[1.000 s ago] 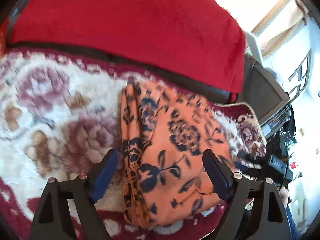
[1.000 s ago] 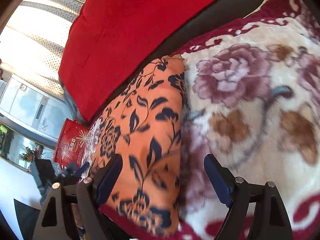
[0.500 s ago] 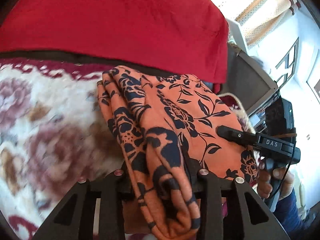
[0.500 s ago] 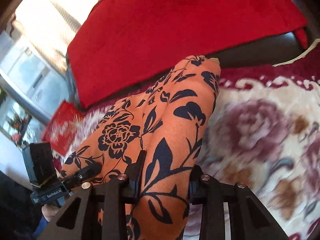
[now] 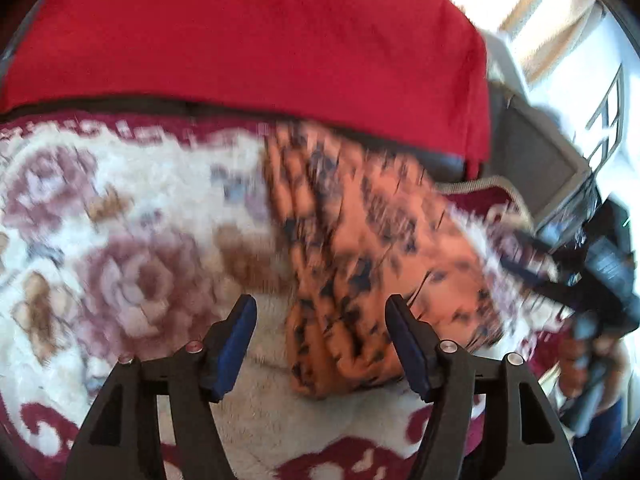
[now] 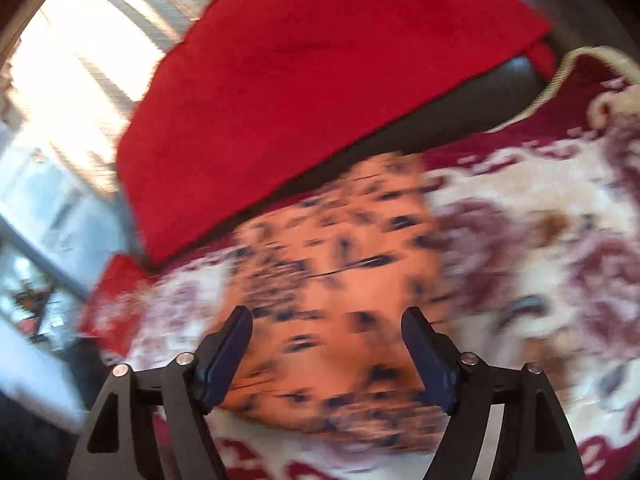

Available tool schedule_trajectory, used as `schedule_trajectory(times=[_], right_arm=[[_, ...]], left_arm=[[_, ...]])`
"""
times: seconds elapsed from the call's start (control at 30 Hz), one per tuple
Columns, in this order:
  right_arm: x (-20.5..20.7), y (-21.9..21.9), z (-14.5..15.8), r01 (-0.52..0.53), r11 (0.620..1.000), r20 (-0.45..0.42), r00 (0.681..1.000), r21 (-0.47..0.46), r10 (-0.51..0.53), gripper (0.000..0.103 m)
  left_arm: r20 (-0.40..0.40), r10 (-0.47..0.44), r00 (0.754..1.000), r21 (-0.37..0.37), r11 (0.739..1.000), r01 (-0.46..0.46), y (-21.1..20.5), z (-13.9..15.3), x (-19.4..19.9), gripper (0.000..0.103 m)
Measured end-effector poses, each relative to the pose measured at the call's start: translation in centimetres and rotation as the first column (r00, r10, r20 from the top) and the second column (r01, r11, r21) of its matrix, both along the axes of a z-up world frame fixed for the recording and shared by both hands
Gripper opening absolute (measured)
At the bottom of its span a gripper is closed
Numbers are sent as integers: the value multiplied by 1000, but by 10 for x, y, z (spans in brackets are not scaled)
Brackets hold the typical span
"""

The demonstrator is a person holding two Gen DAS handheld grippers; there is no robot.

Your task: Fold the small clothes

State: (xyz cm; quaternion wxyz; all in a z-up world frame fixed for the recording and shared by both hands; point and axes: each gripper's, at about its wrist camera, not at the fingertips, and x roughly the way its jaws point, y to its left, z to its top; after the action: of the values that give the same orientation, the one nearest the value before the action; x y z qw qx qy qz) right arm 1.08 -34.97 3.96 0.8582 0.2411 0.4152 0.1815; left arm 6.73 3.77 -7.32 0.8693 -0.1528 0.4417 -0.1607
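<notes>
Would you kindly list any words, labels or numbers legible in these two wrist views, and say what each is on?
None can be read: both views are motion-blurred.
Other hand-held gripper, seen from the left wrist: any marking is smeared.
Red box at the left of the right wrist view: any print is blurred.
Orange floral garment and floral blanket: pattern only, no text.

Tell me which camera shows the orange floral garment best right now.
Left wrist view: the orange floral garment shows its whole bunched outline on the blanket, though blurred. The right wrist view shows it more smeared, its near edge cut by the tool.
</notes>
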Motion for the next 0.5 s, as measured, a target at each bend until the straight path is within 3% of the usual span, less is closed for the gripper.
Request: schedule_trajectory(times=[0.07,0.13,0.23,0.37,0.4,0.43,0.5], right_arm=[[8,15,-21,-53,998,-61,997,41,56,87],[18,21,-49,-67,998,-172,983,12,68,87],[16,22,-23,-79,997,-119,990,-1,78,88],[49,15,6,-68,997,-88,994,39,71,88],[61,11,6,-63,996,-97,993,55,68,88],[68,8,5,-63,995,-115,991,75,71,88],[92,2,-11,-39,994,-184,981,105,58,88]], left_arm=[[-90,18,996,19,1000,-16,-2,-26,10,69],[-91,36,995,-15,999,-37,3,-24,7,70],[-21,30,999,0,1000,-30,3,-2,-3,69],[44,13,999,27,1000,-14,2,7,5,70],[26,14,1000,39,999,-15,4,2,14,70],[-52,17,999,59,998,-14,4,-15,25,71],[-108,18,994,5,1000,-17,8,-27,32,73]])
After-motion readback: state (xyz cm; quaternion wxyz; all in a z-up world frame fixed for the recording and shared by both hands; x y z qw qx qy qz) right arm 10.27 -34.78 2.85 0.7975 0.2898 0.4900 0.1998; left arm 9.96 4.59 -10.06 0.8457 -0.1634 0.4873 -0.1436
